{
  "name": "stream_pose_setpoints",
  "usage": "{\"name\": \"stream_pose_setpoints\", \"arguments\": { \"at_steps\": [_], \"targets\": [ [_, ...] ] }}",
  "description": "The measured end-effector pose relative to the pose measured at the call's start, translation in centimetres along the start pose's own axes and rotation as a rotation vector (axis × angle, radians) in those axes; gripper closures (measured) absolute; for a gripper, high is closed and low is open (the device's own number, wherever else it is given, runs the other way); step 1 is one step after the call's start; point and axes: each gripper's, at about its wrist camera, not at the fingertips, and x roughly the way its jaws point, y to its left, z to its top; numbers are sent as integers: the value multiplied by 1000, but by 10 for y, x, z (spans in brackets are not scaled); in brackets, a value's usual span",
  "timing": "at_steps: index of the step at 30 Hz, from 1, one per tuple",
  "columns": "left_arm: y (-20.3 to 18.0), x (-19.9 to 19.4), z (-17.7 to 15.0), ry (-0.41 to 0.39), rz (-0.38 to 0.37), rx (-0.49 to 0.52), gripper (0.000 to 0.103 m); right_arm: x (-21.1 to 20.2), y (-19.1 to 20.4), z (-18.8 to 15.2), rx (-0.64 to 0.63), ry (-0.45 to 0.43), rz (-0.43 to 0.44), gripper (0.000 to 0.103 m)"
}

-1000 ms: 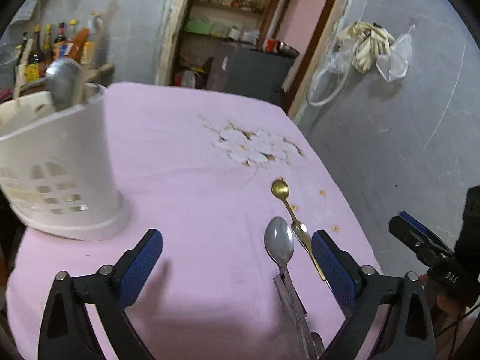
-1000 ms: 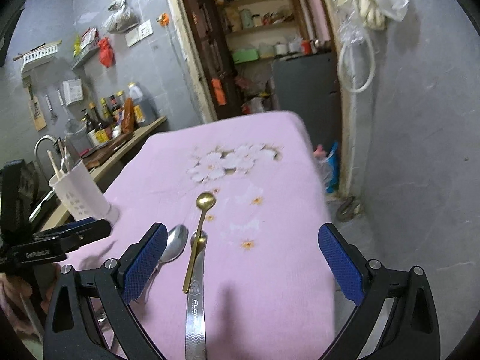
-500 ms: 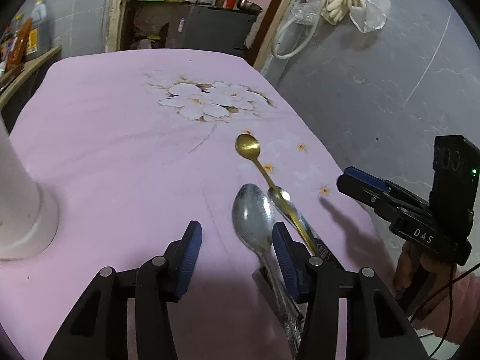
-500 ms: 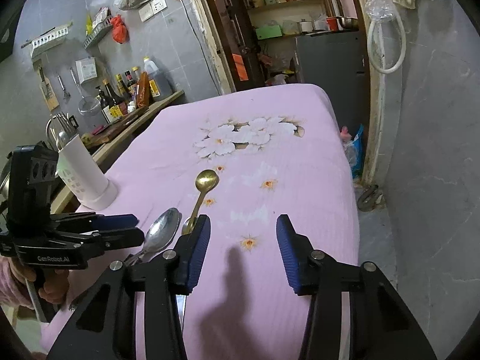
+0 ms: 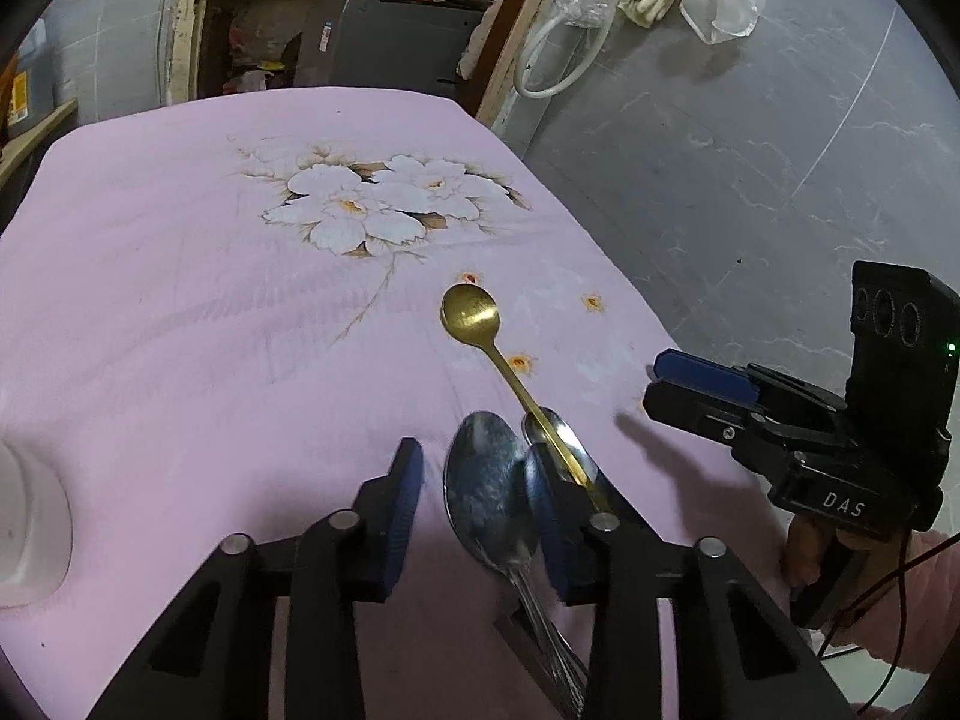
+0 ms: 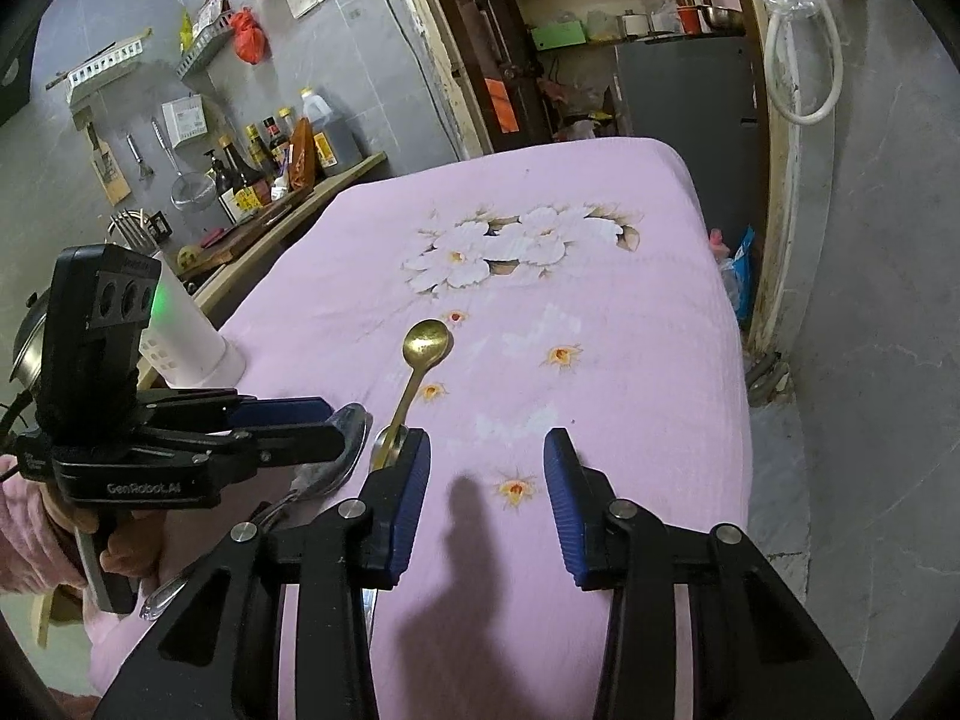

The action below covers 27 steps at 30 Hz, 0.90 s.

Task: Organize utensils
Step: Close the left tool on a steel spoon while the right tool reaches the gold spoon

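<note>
The utensils lie in a small cluster near the right edge of the tabletop (image 5: 150, 312), which carries a pink cloth printed with white flowers (image 5: 372, 204). The gold spoon (image 5: 471, 315) has its bowl pointing toward the flowers and its thin handle running back across the bowl of a smaller steel spoon (image 5: 561, 432). Just beside them, on the side away from that edge, lies the large steel spoon (image 5: 486, 486), bowl up.

Your left tool (image 5: 474, 498) is low over the cloth with its jaws partly apart. The large steel spoon's bowl sits in the gap, close against the right pad; the left pad stands clear of it. Whether the pad actually touches the spoon you cannot tell from these views. It has nothing gripped.

Your right tool (image 6: 486, 498) hovers over bare cloth nearer the right edge, jaws partly apart and holding nothing. Its left pad is just beside the gold spoon's handle, where it crosses the smaller steel spoon.

The white utensil holder (image 6: 192, 336) stands at the left edge of the tabletop, well apart from the spoons. Behind that edge, a kitchen counter carries sauce bottles (image 6: 270, 162).
</note>
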Motion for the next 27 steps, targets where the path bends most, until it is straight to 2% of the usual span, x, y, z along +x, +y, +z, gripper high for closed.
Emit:
{"name": "stream_pose_setpoints", "arguments": {
  "at_steps": [4, 6, 7, 13, 27],
  "targets": [
    [-1, 1, 1, 9, 3, 8, 80, 4, -4, 1, 21, 16, 1, 68],
    [-3, 1, 0, 12, 13, 22, 87, 7, -6, 2, 25, 28, 5, 68],
    [-4, 2, 0, 18, 22, 27, 93, 9, -7, 3, 26, 34, 9, 68],
    [-10, 0, -3, 20, 52, 40, 96, 26, -7, 18, 7, 74, 50, 68],
    [18, -14, -5, -13, 79, -123, 98, 83, 7, 55, -77, 182, 177, 73]
  ]
}}
